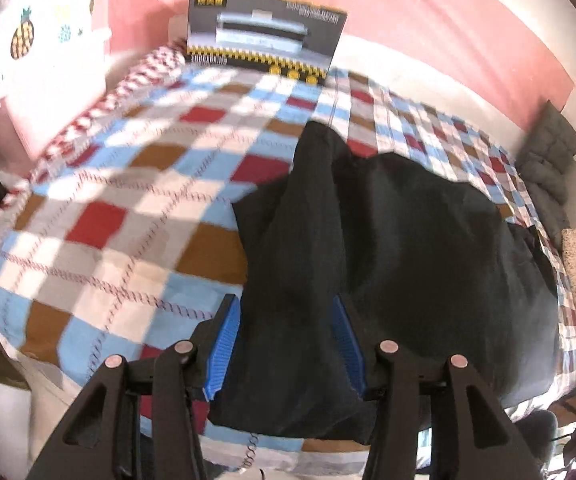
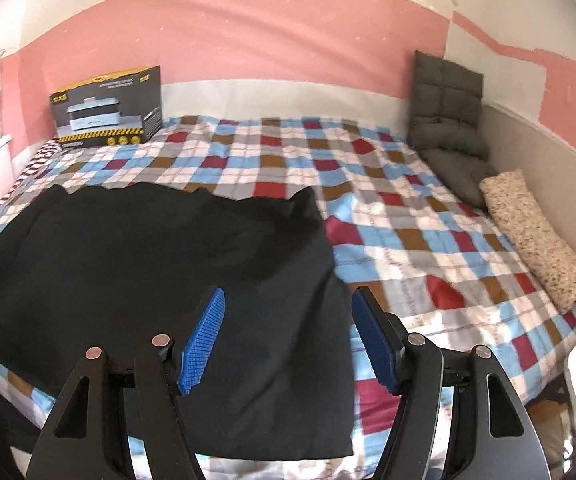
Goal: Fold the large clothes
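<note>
One bed point(image 2: 428, 216) fills nearly both views, its checked cover spread flat, and everything else is placed against it. On its near half lies the black garment point(image 2: 148, 264), a big dark piece of cloth, spread with one folded part running to the near edge and a rumpled far hem. It looks soft and limp, light for its size, not slippery on the woven cover; it should sag and drag wherever it is not carried, so two holds far apart on a hem or a fold line, or at corners, would likely serve best.

Open room is good: the far half of the bed and its right side are bare cover. A printed box point(image 2: 106, 110) stands at the bed's far left corner, a grey cushion point(image 2: 446, 108) leans at the far right corner, and a speckled pillow point(image 2: 536, 236) lies along the right edge. The garment's near edge sits close to the bed's near edge, so a careless pull could slide it off.

The left gripper point(image 1: 288, 320) hangs above the garment's narrow folded strip, fingers point(image 1: 226, 340) apart, pressing on nothing as far as the blur allows. The right gripper point(image 2: 288, 320) hovers over the garment's right edge, fingers point(image 2: 204, 340) wide apart and empty.
</note>
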A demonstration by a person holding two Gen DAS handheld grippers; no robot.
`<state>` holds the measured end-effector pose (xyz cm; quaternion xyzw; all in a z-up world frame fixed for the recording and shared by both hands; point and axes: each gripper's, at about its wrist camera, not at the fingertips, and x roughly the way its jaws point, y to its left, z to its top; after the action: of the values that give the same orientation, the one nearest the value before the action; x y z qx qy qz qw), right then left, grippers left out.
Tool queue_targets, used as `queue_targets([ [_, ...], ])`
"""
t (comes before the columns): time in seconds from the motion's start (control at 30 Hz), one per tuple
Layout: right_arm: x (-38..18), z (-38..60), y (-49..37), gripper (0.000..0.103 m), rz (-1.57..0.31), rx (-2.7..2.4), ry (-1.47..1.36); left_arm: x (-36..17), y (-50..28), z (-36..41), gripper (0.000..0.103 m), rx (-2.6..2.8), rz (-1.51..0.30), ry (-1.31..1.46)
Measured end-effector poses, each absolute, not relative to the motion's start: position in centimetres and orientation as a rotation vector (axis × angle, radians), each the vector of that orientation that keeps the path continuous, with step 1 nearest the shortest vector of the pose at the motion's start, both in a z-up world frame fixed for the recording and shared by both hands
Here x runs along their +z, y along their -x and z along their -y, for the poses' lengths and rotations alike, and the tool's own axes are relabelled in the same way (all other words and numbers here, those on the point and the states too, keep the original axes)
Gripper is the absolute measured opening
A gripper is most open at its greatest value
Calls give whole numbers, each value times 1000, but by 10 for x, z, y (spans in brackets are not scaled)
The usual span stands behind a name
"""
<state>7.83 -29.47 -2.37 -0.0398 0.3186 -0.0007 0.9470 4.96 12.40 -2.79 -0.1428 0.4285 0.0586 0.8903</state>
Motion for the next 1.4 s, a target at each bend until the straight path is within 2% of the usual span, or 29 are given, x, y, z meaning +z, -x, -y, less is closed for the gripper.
queue_targets([
  [0.27,-42,285,-98,66,-705,111,26,-20,-79,-96,50,25,-864,226],
  [0.57,-92,296,-144,66,-848,122,-28,-65,-136,-63,50,4,-933,115],
  [0.7,-89,308,-150,67,-847,118,-60,-70,-138,-62,50,2,-931,94],
  [1.03,-72,344,-212,68,-840,61,-115,-46,-190,-103,50,77,-898,142],
  [1.23,-83,357,-265,68,-908,92,-196,-63,-246,-133,50,130,-962,266],
  [1.27,-87,357,-273,65,-927,116,-211,-70,-253,-135,50,126,-981,287],
  [1.3,-89,357,-279,39,-935,133,-222,-76,-259,-135,50,129,-997,296],
  [1.33,-90,356,-283,22,-938,121,-217,-79,-263,-133,45,137,-998,282],
  [1.37,-89,355,-287,20,-945,103,-197,-79,-264,-130,39,141,-985,261],
  [1.4,-87,355,-287,18,-932,103,-199,-77,-264,-126,36,149,-966,238],
])
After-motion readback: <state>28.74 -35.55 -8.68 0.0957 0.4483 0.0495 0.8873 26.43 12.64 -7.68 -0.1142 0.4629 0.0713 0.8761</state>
